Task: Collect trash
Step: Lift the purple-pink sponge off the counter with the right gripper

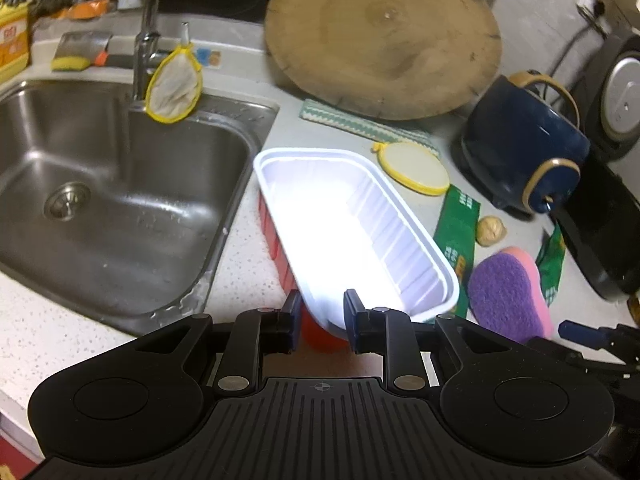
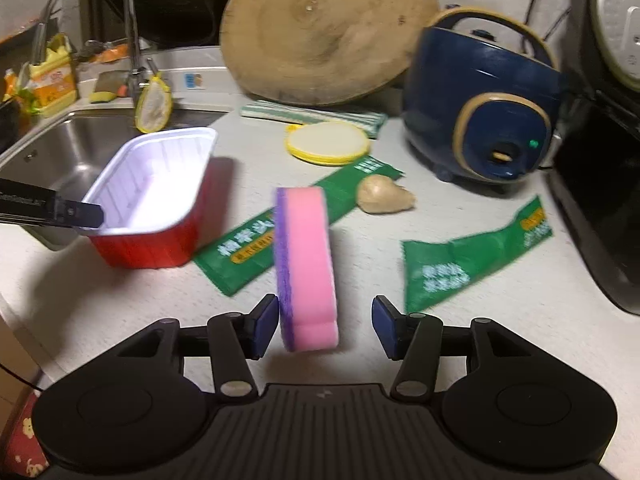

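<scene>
Red tub (image 2: 156, 216), white inside, on bench (image 2: 500, 340) by sink (image 1: 120, 184) edge; near rim pinched btwn left gripper (image 1: 322, 312) jaws, closed on the wall. Just right of tub: long green wrapper (image 2: 256, 252) flat on bench, partly under pink/purple sponge (image 2: 306, 264). Sponge on edge btwn right gripper (image 2: 325, 322) jaws, which stand open: left pad at purple face, right pad clear of pink side; can't tell if sponge rests on bench. Second green wrapper (image 2: 472, 256) crumpled further right, apart from first. Ginger lump (image 2: 384, 196) touching first wrapper's far end. Behind: round yellow-rimmed lid (image 2: 326, 142), striped cloth (image 2: 312, 114), big wooden board (image 2: 320, 28) leaning at back. Blue cooker (image 2: 488, 108) right, black appliance (image 2: 600, 208) beyond. Tap (image 1: 146, 28) w/ yellow net (image 1: 174, 88) hanging over sink.
</scene>
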`<state>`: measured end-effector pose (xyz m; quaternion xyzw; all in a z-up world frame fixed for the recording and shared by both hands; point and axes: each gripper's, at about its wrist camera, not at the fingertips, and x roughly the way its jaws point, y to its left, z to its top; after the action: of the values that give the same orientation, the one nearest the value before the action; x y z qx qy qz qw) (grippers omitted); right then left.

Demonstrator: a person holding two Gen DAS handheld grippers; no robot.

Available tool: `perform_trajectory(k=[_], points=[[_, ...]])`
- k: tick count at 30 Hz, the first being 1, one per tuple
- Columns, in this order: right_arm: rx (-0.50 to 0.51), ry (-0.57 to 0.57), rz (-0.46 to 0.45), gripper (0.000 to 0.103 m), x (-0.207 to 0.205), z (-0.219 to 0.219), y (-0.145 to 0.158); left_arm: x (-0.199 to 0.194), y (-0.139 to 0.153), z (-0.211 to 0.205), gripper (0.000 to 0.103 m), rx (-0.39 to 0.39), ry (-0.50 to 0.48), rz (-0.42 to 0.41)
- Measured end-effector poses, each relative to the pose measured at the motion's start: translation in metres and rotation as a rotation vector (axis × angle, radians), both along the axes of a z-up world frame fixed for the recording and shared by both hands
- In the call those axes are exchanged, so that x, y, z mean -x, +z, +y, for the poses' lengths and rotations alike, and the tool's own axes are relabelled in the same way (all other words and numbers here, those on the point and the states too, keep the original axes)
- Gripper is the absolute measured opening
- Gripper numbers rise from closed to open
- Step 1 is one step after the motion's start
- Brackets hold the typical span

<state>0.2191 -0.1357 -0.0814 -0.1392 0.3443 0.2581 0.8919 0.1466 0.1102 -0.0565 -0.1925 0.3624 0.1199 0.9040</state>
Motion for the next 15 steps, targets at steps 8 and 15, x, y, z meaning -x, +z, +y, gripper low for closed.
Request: perform_trajectory(k=[8, 15], points=[[0.068, -0.095, -0.082, 0.052, 0.005, -0.004, -0.002, 0.012, -0.002, 0.001, 0.026, -0.005, -0.006, -0.005], [0.042, -0.007, -0.14, 0.056, 0.024, 0.001, 0.008, 0.003, -0.012, 0.017, 0.026, -0.015, 0.04, -0.02]])
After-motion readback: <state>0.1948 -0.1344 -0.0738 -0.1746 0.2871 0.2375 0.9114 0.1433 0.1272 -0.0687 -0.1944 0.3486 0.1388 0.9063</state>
